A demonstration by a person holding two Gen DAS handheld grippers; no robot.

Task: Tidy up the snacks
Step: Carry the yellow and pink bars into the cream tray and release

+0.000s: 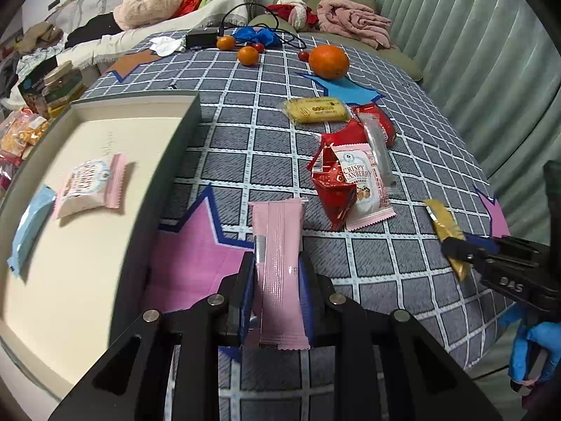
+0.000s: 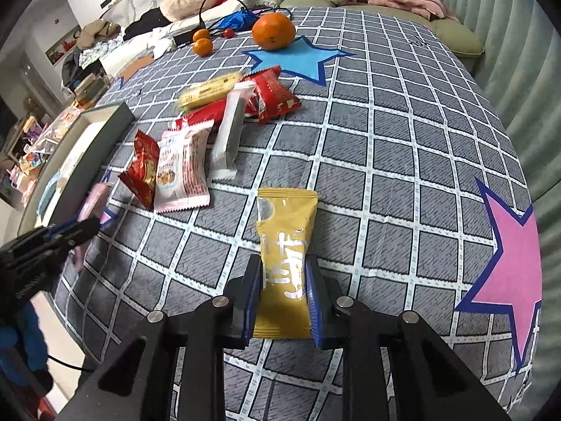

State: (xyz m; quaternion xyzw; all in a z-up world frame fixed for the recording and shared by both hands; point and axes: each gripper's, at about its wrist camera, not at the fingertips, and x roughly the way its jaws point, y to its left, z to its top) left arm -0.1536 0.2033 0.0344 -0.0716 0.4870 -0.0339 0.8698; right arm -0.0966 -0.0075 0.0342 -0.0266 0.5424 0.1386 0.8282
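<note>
My left gripper point(image 1: 278, 263) is shut on a long pink snack packet point(image 1: 278, 245), held above the tablecloth just right of the cream tray point(image 1: 105, 280). The tray holds a pink cranberry packet point(image 1: 91, 186) and a light blue packet point(image 1: 29, 231). My right gripper point(image 2: 284, 270) is shut on a yellow snack packet point(image 2: 285, 245) over the table's front. It also shows in the left wrist view point(image 1: 466, 249). A pile of loose snacks lies mid-table: a pink cranberry packet point(image 2: 182, 168), red packets point(image 2: 270, 94), a white stick packet point(image 2: 229, 129) and a yellow cake bar point(image 2: 210, 89).
A large orange point(image 2: 273, 31), small oranges point(image 2: 203, 44), red cherry tomatoes, a blue bag and a black charger with cable lie at the table's far end. Behind are a cluttered sofa and a green chair with pink blankets. More snack bags lie left of the tray point(image 1: 21, 137).
</note>
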